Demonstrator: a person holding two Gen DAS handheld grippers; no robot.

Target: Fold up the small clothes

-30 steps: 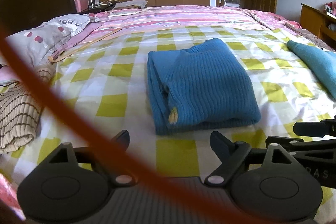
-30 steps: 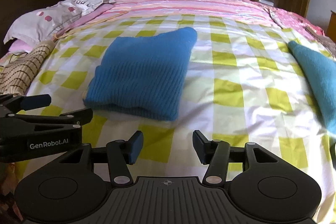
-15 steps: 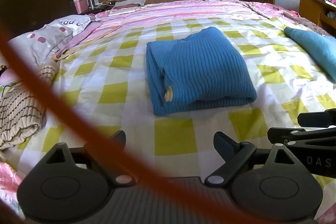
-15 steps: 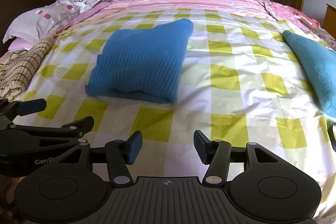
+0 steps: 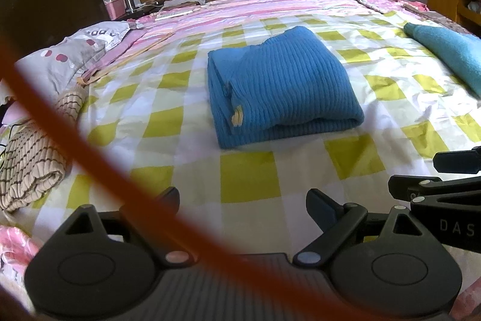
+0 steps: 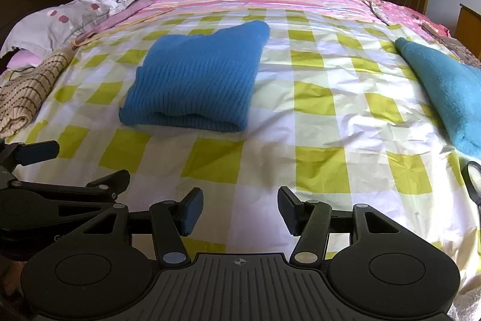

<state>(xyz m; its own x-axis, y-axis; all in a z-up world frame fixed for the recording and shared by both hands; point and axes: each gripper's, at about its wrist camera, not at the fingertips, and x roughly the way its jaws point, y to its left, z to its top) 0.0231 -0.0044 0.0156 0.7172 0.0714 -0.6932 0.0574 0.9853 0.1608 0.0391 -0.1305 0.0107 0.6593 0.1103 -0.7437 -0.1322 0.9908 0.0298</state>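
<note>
Both grippers hang low over the near edge of the bed, side by side: the left gripper (image 5: 243, 205) has its jaws spread wide with nothing between them, and the right gripper (image 6: 240, 211) likewise stands agape and empty above the checked sheet (image 6: 315, 116). Each shows at the margin of the other's view, the right one at the far right of the left wrist view, the left one at the far left of the right wrist view. Ahead of them, well apart from either set of fingers, the blue ribbed sweater (image 5: 279, 86) lies folded into a neat rectangle on the yellow-and-white sheet, its rounded fold toward the grippers and a small yellow tag (image 5: 237, 118) peeping from its left edge. A teal towel (image 6: 445, 89) lies off to the right, a striped beige garment (image 5: 33, 152) to the left near the grey pillow (image 5: 69, 56), and a blurred orange cord (image 5: 90, 152) crosses the left wrist view close to the lens
</note>
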